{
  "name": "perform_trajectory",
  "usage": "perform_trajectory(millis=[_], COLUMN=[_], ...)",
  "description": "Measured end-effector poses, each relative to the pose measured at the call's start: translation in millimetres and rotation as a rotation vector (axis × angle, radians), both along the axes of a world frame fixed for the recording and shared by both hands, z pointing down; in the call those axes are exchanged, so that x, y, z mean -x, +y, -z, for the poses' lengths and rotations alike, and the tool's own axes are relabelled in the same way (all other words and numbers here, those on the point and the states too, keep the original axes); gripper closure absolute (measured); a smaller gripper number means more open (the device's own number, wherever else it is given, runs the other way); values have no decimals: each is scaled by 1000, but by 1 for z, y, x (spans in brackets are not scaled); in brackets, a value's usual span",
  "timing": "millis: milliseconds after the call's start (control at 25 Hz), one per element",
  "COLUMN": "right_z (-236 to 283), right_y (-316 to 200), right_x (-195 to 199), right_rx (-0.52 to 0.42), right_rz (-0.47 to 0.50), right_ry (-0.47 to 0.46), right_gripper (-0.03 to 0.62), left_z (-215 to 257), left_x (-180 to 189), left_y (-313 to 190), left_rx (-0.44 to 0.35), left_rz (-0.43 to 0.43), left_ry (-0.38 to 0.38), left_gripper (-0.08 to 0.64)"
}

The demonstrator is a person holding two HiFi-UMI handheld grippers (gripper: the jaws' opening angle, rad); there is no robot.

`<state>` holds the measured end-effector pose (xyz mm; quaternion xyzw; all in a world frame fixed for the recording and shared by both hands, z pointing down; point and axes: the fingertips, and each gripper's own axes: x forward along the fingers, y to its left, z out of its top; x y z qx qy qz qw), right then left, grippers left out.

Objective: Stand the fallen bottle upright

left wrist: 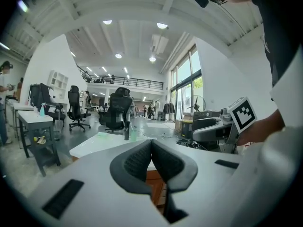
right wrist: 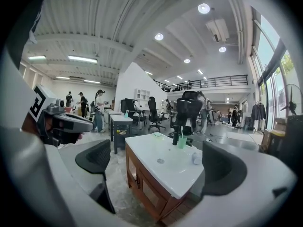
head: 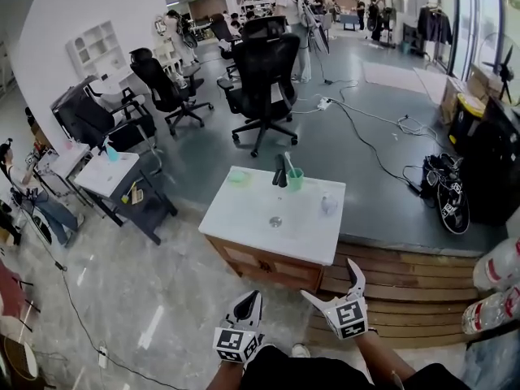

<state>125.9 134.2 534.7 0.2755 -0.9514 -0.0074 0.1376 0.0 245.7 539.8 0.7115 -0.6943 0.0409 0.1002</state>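
Bottle (head: 328,205) well beyond right tongs (head: 328,280)

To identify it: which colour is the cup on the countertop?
Light green cup; best in the head view.

Two grippers down front: left gripper (head: 250,299), right gripper (head: 331,285). One white surface (head: 244,218), one drain (head: 275,222) in it. Counting what's on top: one green cup (head: 296,179), one green dish (head: 237,177), one dark tap (head: 279,171), one small pale bottle (head: 328,205). That's four. At the right edge, two more: upper plastic bottle (head: 497,265), lower plastic bottle (head: 487,311). Two black chairs are plain to see, near chair (head: 264,71) and left chair (head: 162,84); those farther back are too small to count. One white side table (head: 101,175).
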Motion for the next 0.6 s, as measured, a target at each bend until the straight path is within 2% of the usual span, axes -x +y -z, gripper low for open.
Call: perform_trajectory(millis=[240, 600], right_z=[-3, -4], right_y=[-45, -127], right_x=[35, 142], right_rx=[13, 28], right_rz=[-39, -83], right_ry=[-6, -4], right_gripper=[-6, -7], left_z=[-5, 5], left_x=[41, 147], left_y=[-45, -138], left_rx=[8, 10], left_rz=[-19, -85], left_ry=[42, 10], left_gripper=[543, 543])
